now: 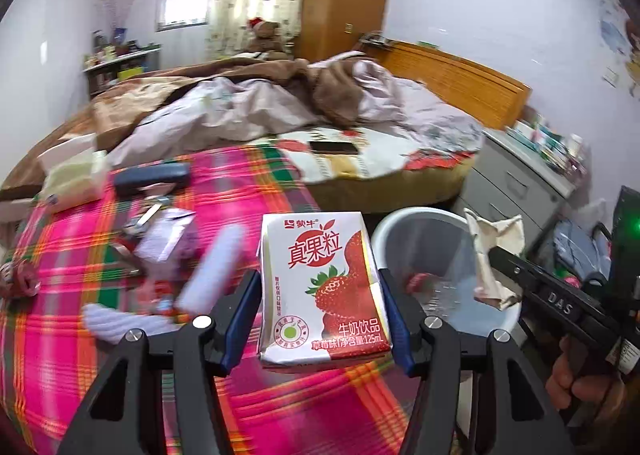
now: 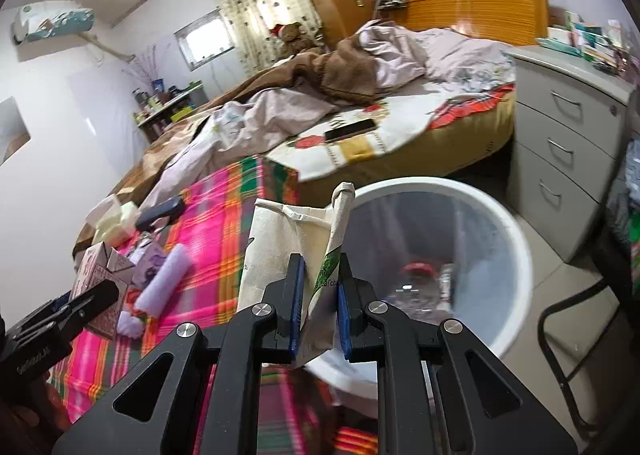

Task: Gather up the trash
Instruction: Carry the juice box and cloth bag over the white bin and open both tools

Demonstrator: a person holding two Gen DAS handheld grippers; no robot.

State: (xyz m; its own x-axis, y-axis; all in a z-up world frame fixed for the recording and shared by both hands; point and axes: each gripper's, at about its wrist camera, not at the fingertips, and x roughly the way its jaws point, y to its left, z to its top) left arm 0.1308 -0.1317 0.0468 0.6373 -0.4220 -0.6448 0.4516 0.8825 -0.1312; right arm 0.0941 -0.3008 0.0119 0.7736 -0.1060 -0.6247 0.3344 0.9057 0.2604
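My left gripper (image 1: 318, 311) is shut on a white and red strawberry milk carton (image 1: 322, 283), held upright above the pink plaid bedcover (image 1: 248, 191), just left of the white trash bin (image 1: 404, 231). My right gripper (image 2: 320, 295) is shut on a crumpled beige paper bag (image 2: 288, 251), held at the left rim of the bin (image 2: 516, 255); the bag also shows in the left wrist view (image 1: 496, 255). The bin holds a red-capped clear bottle (image 2: 418, 275). More litter lies on the bedcover: a lilac roll (image 1: 212, 267), a purple wrapper (image 1: 168, 235).
A tissue box (image 1: 72, 175) and a dark case (image 1: 152, 175) lie at the bedcover's far side. A phone (image 2: 350, 129) lies on the bed beyond. A grey drawer unit (image 2: 568, 151) stands right of the bin, with a black chair frame (image 2: 560, 335) near it.
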